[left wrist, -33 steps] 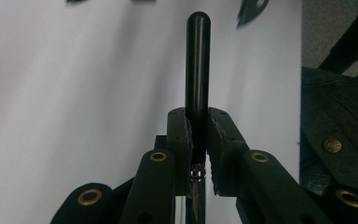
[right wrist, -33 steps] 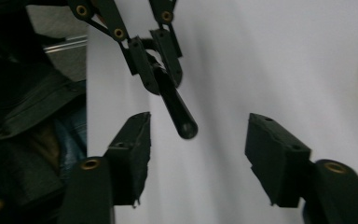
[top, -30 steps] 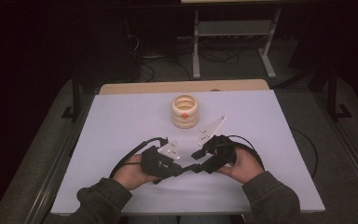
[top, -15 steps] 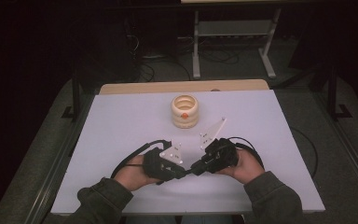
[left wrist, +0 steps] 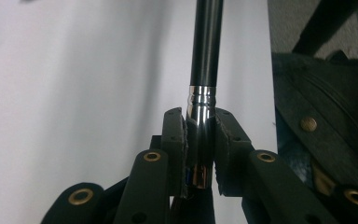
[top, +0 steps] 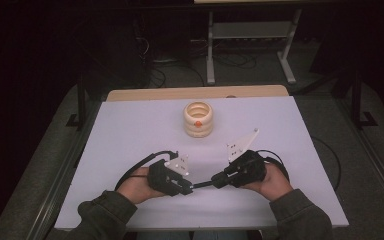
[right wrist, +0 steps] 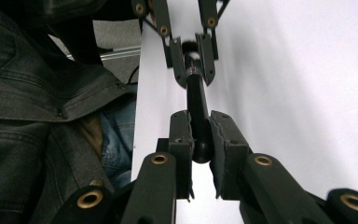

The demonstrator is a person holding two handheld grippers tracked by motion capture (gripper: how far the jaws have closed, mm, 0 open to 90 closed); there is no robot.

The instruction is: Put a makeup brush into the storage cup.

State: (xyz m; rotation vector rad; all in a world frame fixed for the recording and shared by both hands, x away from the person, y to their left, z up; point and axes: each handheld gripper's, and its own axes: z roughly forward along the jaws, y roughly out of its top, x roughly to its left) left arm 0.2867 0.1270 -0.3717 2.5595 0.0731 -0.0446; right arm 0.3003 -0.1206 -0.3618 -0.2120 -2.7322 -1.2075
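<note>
item: pen (left wrist: 205, 60), slim, stiff, light, glossy, likely slippery | left tongs (left wrist: 199, 140) pinching chrome-banded end | right tongs (right wrist: 200, 135) pinching opposite end | best hold: near ends

No readable text, label, brand or number is seen anywhere, not even on the ringed cream pot (top: 198, 119).

Left gripper (top: 189, 187) and right gripper (top: 219, 181) tip to tip, fingers (left wrist: 175, 135) clamped.
</note>
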